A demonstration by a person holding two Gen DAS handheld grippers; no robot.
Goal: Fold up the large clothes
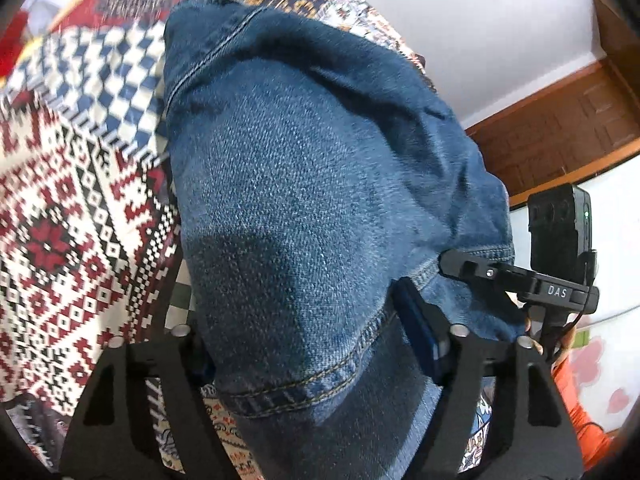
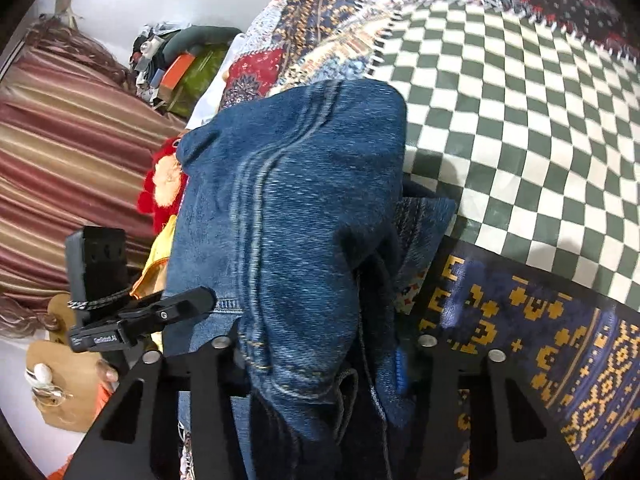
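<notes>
A pair of blue jeans (image 1: 304,184) fills the middle of the left wrist view, lifted above the patterned bedspread. My left gripper (image 1: 316,344) is shut on a hemmed edge of the jeans, which drape over its fingers. In the right wrist view the same jeans (image 2: 288,208) bunch up between the fingers of my right gripper (image 2: 320,356), which is shut on a thick fold with seams. The right gripper's tip (image 1: 460,262) shows in the left wrist view, clamped on the denim edge. The left gripper's tip (image 2: 188,304) shows in the right wrist view, also on the denim.
A patchwork bedspread lies beneath: red and white pattern (image 1: 68,216), green checks (image 2: 520,112), blue and gold (image 2: 560,344). A striped curtain (image 2: 68,152) hangs left. A pile of clothes and boxes (image 2: 180,64) sits far off. A wooden door (image 1: 568,128) stands right.
</notes>
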